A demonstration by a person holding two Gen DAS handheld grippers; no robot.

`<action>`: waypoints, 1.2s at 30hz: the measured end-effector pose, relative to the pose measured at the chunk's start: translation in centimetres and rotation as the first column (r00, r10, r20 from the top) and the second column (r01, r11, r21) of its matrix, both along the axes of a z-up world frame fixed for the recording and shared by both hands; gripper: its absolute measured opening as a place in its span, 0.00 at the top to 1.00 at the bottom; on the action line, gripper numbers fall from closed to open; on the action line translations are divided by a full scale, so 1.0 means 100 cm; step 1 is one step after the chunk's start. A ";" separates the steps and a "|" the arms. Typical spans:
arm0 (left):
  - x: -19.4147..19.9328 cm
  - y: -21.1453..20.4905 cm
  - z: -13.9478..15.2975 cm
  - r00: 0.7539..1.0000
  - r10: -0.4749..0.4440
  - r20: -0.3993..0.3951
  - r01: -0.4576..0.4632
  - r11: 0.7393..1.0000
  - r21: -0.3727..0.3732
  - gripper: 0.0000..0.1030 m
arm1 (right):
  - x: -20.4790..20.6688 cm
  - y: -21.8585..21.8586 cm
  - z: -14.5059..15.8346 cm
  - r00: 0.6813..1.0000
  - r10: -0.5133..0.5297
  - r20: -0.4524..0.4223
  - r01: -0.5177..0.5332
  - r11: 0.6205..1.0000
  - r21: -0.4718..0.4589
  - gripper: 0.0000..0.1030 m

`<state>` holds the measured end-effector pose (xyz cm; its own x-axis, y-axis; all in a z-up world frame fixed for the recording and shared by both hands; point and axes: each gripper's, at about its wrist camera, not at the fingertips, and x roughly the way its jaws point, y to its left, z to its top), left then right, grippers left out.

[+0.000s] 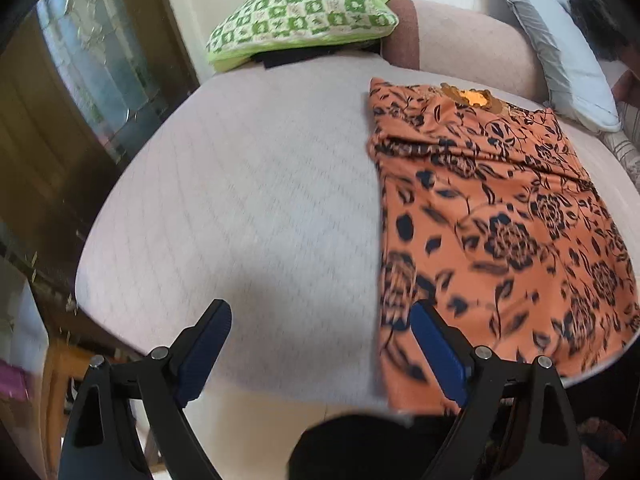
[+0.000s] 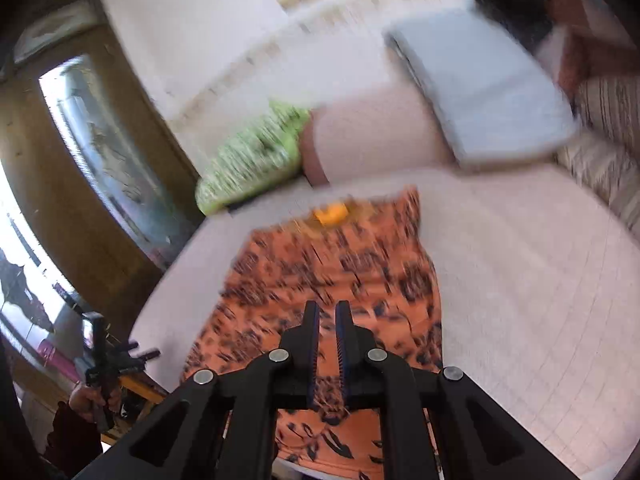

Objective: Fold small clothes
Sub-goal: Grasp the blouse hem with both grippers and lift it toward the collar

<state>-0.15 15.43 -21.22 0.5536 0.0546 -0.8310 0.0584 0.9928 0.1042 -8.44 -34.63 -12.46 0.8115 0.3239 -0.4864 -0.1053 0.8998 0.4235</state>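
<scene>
Left gripper (image 1: 320, 320) spread wide, nothing between its jaws, hovering over the bed (image 1: 240, 200) just beside the orange floral garment (image 1: 500, 220). Right gripper (image 2: 328, 316) pressed nearly together, empty, above the garment lying flat on the bed.

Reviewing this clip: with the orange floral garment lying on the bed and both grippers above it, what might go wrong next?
The orange floral garment reaches the bed's near edge, so a tug might slide it off. The right gripper is shut and empty; it must reopen before grasping. Wrinkles near the garment's top could get folded in.
</scene>
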 end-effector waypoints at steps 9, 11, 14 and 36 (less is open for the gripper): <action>-0.028 0.008 -0.018 0.995 -0.044 -0.085 0.038 0.997 -0.068 0.11 | -0.081 -0.010 0.054 0.941 -0.050 0.334 0.044 0.999 0.026 0.00; -0.030 0.002 -0.024 0.993 -0.062 -0.103 0.052 0.994 -0.098 0.11 | -0.072 -0.019 0.027 0.977 -0.030 0.212 -0.001 0.989 0.145 0.00; -0.029 -0.002 -0.033 0.989 -0.085 -0.121 0.062 0.981 -0.182 0.11 | -0.061 -0.032 -0.021 0.998 -0.042 0.045 0.028 0.959 0.283 0.00; 0.003 -0.015 -0.078 0.972 -0.160 -0.170 0.078 0.909 -0.410 0.31 | -0.013 -0.080 -0.223 0.878 -0.051 -0.477 0.294 0.843 0.451 0.38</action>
